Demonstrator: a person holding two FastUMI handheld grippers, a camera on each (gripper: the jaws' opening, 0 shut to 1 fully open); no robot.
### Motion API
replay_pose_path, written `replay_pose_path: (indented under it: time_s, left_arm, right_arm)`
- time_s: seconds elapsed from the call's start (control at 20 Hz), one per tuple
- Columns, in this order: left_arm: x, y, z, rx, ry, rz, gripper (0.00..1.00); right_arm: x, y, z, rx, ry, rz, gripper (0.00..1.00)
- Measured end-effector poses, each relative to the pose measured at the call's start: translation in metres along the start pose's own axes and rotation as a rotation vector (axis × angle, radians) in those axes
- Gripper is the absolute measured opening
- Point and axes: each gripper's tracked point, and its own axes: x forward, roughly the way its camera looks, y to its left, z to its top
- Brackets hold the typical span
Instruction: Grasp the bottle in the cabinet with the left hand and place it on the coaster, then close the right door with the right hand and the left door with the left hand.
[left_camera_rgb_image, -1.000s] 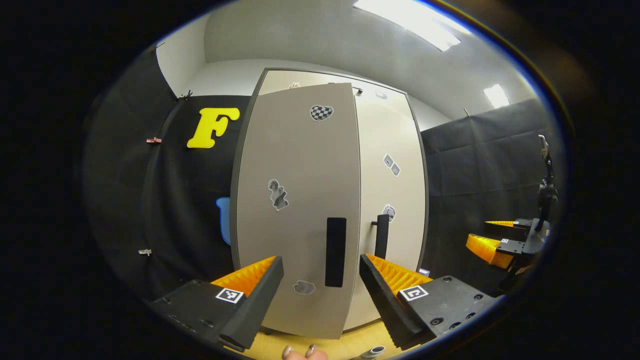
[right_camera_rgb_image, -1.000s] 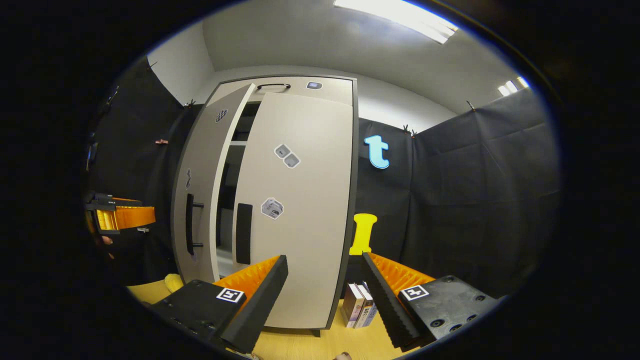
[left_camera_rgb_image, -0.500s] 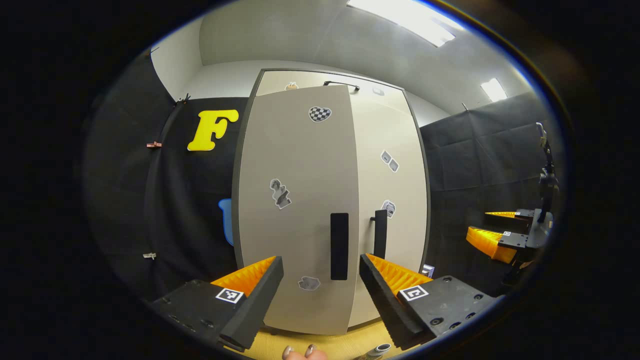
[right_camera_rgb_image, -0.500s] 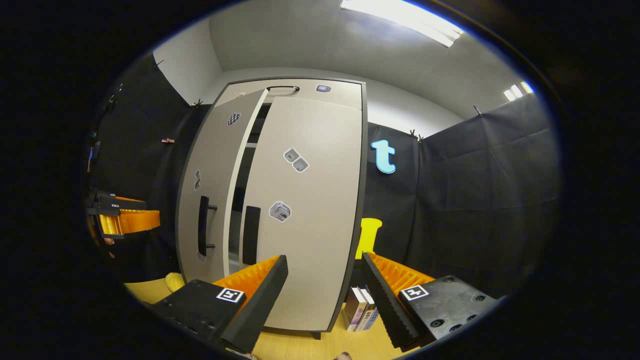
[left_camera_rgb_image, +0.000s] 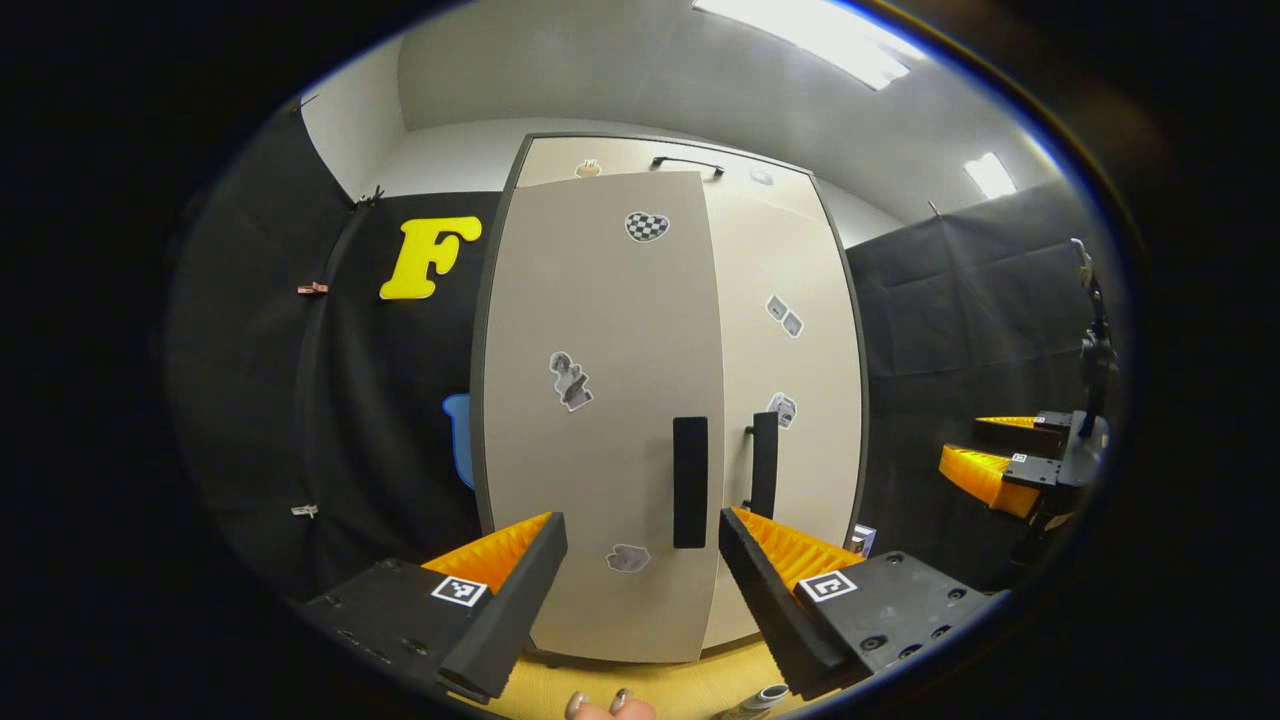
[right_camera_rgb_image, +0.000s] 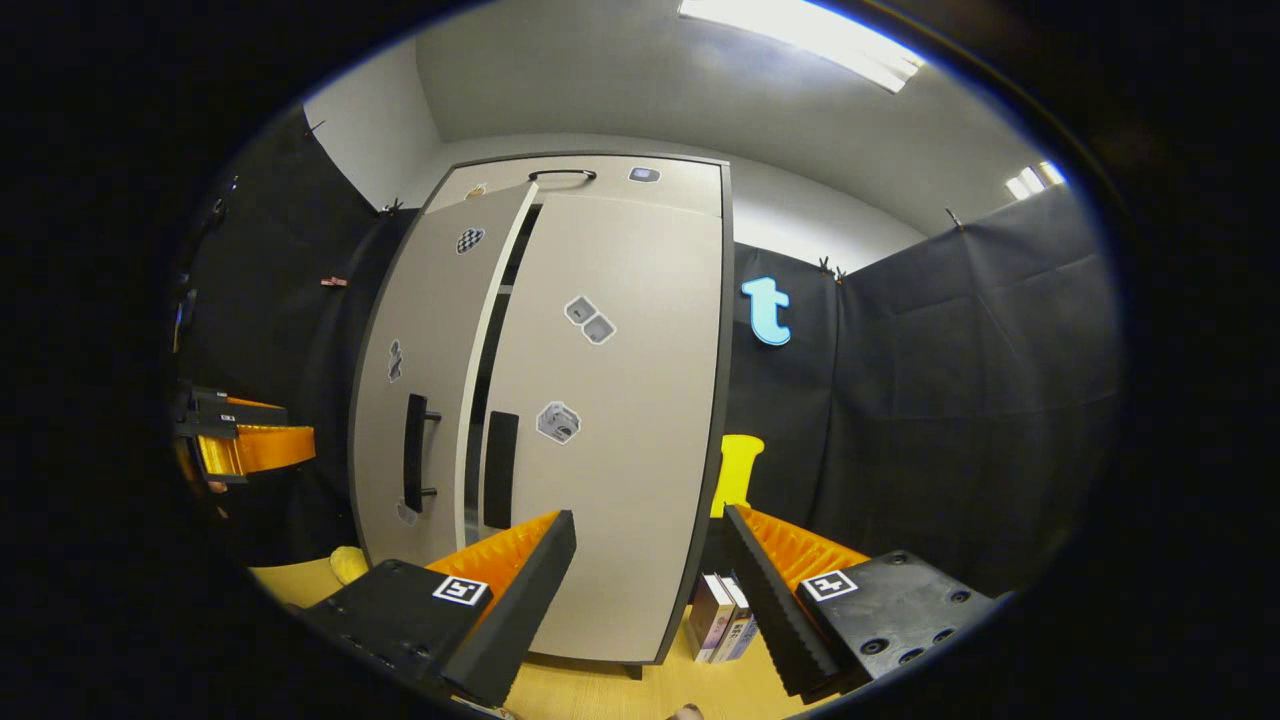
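Cabinet (right_camera_rgb_image: 600, 420): right door (right_camera_rgb_image: 610, 450) flush; left door (left_camera_rgb_image: 600, 420) ajar, narrow dark gap, contents not discernible. Bottle (left_camera_rgb_image: 765, 695) top at 6 o'clock in left gripper view, on the table (left_camera_rgb_image: 650, 685). Left gripper (left_camera_rgb_image: 640, 570) and right gripper (right_camera_rgb_image: 650, 570) both spread, empty. Books (right_camera_rgb_image: 722, 625) beside cabinet at 5 o'clock.

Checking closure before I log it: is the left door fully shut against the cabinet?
No, the left door stands slightly ajar, a dark gap beside the right door.
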Motion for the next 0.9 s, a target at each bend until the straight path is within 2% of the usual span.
replay_pose_path:
  time_s: [0.4,0.9]
  left_arm:
    - [0.0012,-0.0057,-0.0018,0.047,-0.006,0.0,0.97]
    - [0.0029,-0.0041,-0.007,0.039,0.002,0.003,0.97]
  right_arm:
    - [0.001,-0.0003,-0.0001,-0.006,-0.003,0.003,0.97]
    - [0.0025,0.0003,-0.0023,-0.009,-0.001,0.005,0.97]
